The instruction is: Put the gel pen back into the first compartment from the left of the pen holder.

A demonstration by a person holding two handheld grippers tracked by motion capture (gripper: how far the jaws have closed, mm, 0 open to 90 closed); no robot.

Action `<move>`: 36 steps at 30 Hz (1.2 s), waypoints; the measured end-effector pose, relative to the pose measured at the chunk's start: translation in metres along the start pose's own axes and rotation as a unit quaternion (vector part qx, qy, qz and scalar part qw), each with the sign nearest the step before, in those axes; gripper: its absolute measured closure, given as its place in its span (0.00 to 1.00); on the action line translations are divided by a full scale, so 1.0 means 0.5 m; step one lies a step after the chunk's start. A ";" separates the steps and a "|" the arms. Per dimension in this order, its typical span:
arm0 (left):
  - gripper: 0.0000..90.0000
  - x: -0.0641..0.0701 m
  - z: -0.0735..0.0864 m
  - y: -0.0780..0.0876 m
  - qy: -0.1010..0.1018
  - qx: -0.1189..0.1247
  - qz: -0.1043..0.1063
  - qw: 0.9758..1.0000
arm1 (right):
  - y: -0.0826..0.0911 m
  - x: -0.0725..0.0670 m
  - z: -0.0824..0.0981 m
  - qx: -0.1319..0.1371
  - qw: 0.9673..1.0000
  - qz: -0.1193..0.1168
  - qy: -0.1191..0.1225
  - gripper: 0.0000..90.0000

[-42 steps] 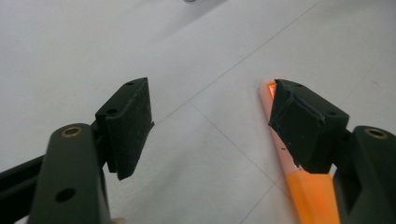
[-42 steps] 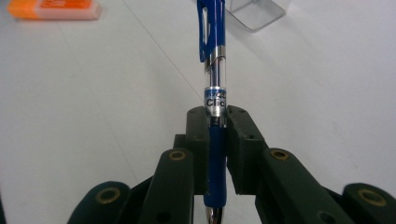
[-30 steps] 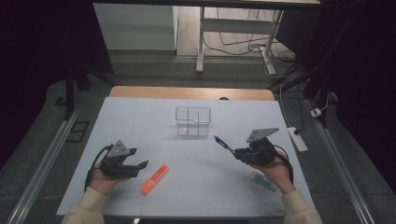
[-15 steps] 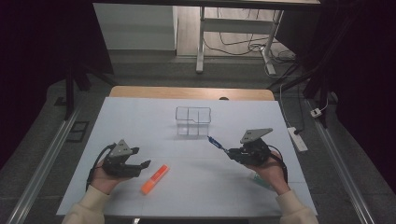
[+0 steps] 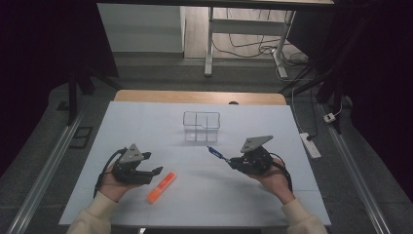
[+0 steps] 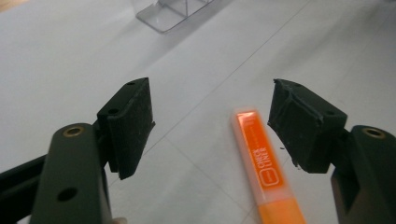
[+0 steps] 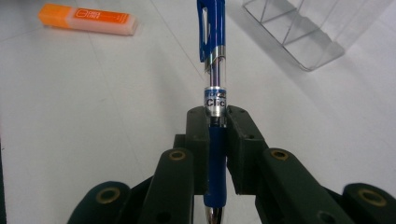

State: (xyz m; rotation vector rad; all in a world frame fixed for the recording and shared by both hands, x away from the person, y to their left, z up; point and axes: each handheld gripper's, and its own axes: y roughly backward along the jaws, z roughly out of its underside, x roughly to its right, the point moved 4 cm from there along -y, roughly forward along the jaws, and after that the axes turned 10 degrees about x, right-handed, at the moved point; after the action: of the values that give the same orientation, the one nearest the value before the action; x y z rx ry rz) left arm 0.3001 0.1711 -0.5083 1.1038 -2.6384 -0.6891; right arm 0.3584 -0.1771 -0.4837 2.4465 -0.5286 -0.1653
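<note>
Right tongs (image 5: 229, 160) are pinching a blue click pen (image 5: 216, 153), angling toward the clear organizer (image 5: 201, 126); left tongs (image 5: 152, 172) are resting spread beside the orange highlighter (image 5: 161, 187) on the table (image 5: 146, 122).

Glossy blue plastic pen (image 7: 212, 70), clear plastic organizer (image 5: 201, 126), matt white tabletop (image 5: 146, 122), translucent orange highlighter (image 6: 264, 163)

Bright table (image 5: 146, 122), dark surroundings; nearby jaws look perhaps slightly soft.

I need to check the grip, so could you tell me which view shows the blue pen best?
The right gripper view: the blue pen stands clamped, label readable. The high view shows it small, pointing towards the clear organiser.
</note>
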 end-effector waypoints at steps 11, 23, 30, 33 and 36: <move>0.34 0.015 -0.014 -0.012 0.001 -0.007 0.011 1.000 | -0.020 0.001 -0.004 -0.007 1.000 -0.012 0.009 0.88; 0.34 0.038 -0.043 -0.042 -0.025 -0.018 0.024 0.999 | -0.030 -0.010 -0.011 -0.006 1.000 -0.020 0.015 0.88; 0.33 0.043 -0.054 -0.054 -0.028 -0.023 0.026 0.999 | -0.039 -0.017 -0.011 -0.011 1.000 -0.023 0.016 0.88; 0.33 0.048 -0.059 -0.061 -0.034 -0.026 0.030 0.999 | -0.044 -0.019 -0.010 -0.014 0.999 -0.025 0.016 0.88; 0.33 0.054 -0.067 -0.069 -0.040 -0.026 0.033 0.998 | -0.049 -0.022 -0.008 -0.020 0.999 -0.026 0.017 0.88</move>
State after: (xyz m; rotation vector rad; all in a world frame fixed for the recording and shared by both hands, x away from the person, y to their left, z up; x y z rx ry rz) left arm 0.3143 0.1191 -0.4961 0.9909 -2.6936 -0.7996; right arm 0.3577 -0.1527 -0.4953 2.4210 -0.4426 -0.1550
